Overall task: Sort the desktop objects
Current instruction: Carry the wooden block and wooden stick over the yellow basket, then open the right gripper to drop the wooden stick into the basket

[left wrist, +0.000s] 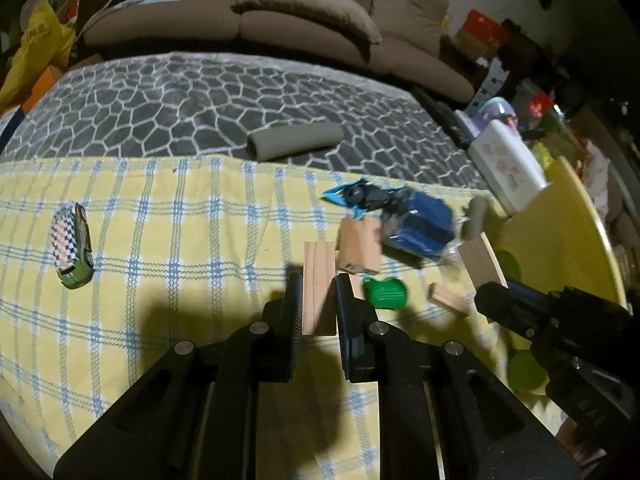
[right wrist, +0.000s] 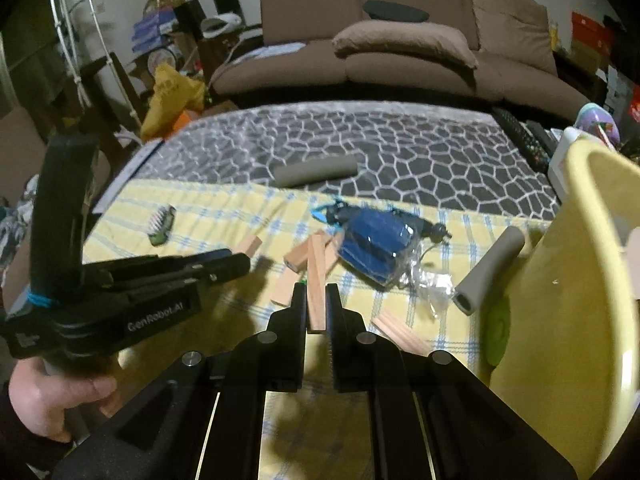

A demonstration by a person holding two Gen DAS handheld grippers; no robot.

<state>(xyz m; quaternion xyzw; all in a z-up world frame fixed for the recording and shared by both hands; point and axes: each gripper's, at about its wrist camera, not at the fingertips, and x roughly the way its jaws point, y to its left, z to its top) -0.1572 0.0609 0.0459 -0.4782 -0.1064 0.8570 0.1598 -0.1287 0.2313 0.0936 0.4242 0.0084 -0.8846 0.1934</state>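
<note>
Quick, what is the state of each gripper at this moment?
Left gripper: closed on a wooden block.
Right gripper: closed on another wooden block.

Bare checked cloth fills the lower left of the left view. To the right, wooden blocks, a blue packet and a yellow tub crowd the way.

Left gripper: matte black body with two flat, parallel fingers, round silver screw heads at the linkage pivots and triangular cut-outs in the arms. Right gripper: same build. Side view of the left unit shows white "GenRobot.AI" lettering and a blue elastic band.
</note>
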